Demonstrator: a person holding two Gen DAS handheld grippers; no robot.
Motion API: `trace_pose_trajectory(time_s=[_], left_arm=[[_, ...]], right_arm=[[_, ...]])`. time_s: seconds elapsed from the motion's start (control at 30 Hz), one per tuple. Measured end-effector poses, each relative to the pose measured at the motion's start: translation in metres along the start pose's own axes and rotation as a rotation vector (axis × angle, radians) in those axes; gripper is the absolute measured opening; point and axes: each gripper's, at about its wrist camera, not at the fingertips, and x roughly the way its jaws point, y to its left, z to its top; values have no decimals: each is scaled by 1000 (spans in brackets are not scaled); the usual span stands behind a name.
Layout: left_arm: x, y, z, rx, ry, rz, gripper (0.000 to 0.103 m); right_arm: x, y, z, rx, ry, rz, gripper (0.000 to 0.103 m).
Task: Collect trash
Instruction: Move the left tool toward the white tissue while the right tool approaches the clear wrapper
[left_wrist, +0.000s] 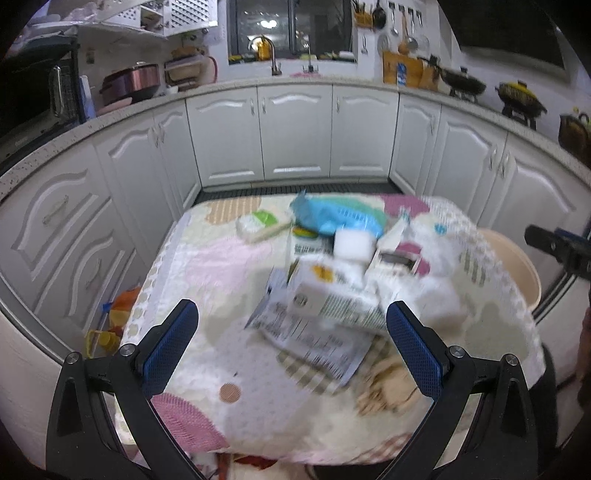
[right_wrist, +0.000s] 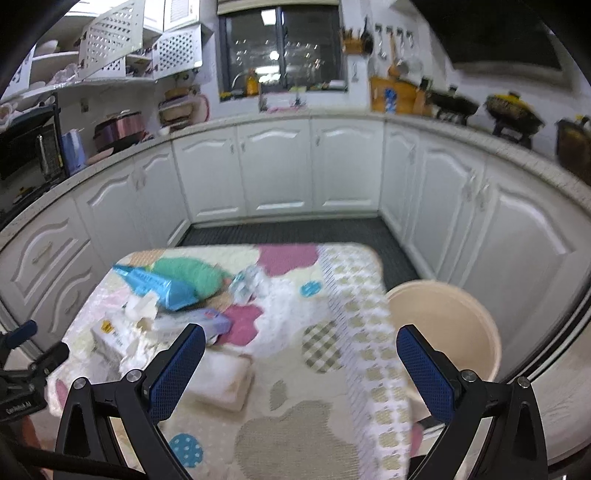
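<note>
Left gripper (left_wrist: 291, 334) and right gripper (right_wrist: 301, 356), both with jaws spread wide and holding nothing, above a table (right_wrist: 295, 424) under a patterned cloth. Trash lies heaped on the table's far left: a blue bag (right_wrist: 157, 284), cardboard boxes (left_wrist: 332, 295), printed paper (left_wrist: 310, 343). A beige bin (right_wrist: 454, 325) stands just right of the table.
</note>
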Motion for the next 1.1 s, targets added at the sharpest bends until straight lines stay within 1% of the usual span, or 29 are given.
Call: trace_pose_trajectory(time_s=[0.1,0.17,0.4,0.47,0.63,0.8,1.0,1.07,1.1], left_arm=[[2,6,-7,-3,19,-19,102],[3,10,-8,-18,27,-35,102],[15,17,-10,-38,52,-65,102],[20,18,-8,-52,61,-81,102],[32,19,2,-92,66,-112,102],[47,20,11,-130,79,-137,102],[60,15,18,-147,103,-182,101],[64,14,19,-143,112,-183,93],[66,14,20,-141,120,-182,93]], right_arm=[[13,4,-5,-4,42,35,103],[24,8,-9,-27,64,35,103],[41,11,-12,-41,92,70,102],[45,12,-11,-37,103,82,100],[57,17,-6,-43,127,107,100],[74,21,7,-79,120,109,100],[112,24,22,-75,155,147,91],[122,23,25,-69,173,151,89],[125,22,26,-64,183,164,88]])
